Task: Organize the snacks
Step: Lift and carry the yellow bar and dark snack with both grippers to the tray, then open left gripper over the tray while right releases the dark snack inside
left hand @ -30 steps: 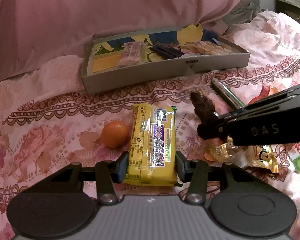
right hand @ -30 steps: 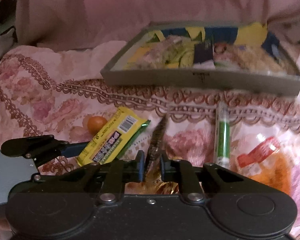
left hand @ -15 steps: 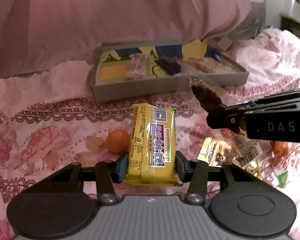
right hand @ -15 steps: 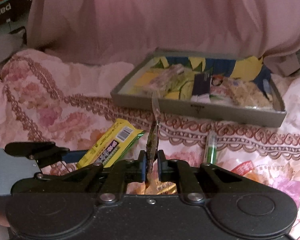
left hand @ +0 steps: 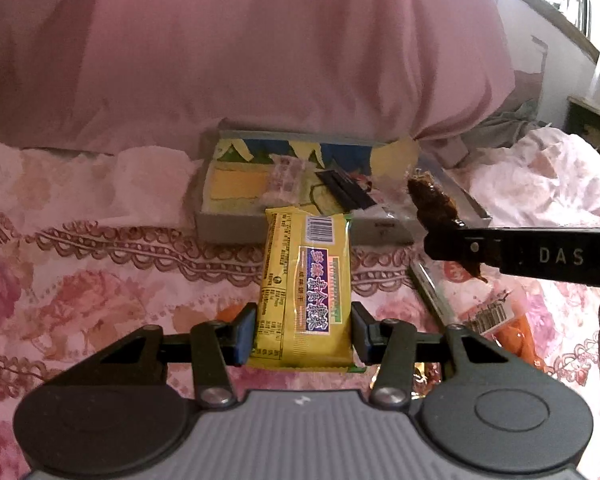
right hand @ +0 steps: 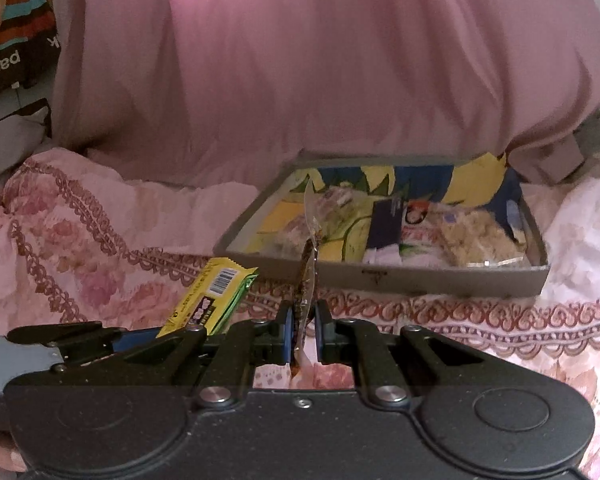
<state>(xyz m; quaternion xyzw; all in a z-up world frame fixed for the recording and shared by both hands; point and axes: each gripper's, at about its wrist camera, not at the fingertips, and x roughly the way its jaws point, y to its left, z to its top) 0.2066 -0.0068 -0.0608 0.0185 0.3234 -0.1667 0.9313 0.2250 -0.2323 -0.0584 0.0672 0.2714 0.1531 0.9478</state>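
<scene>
My left gripper [left hand: 303,332] is shut on a yellow biscuit pack [left hand: 305,280], held lengthwise above the floral bedspread. That pack [right hand: 208,300] and the left gripper [right hand: 112,338] also show at the lower left of the right wrist view. My right gripper [right hand: 303,330] is shut on a thin clear packet of dark brown snack [right hand: 307,272], seen edge-on. In the left wrist view the brown snack [left hand: 432,204] sticks up from the right gripper [left hand: 450,246]. Ahead lies a grey shallow box [left hand: 236,228] holding several snacks; the same box [right hand: 420,280] fills the right wrist view's centre.
A big pink pillow [left hand: 240,60] rises right behind the box. Loose snacks lie on the bedspread at the right: a long green-silver stick [left hand: 430,296] and an orange packet [left hand: 512,320]. A small orange fruit [left hand: 230,314] peeks out by the left finger. A printed bag [right hand: 8,28] stands far left.
Both grippers have risen off the bed with their snacks and the box now sits lower and farther in view. The orange fruit has slipped mostly behind the left finger.
</scene>
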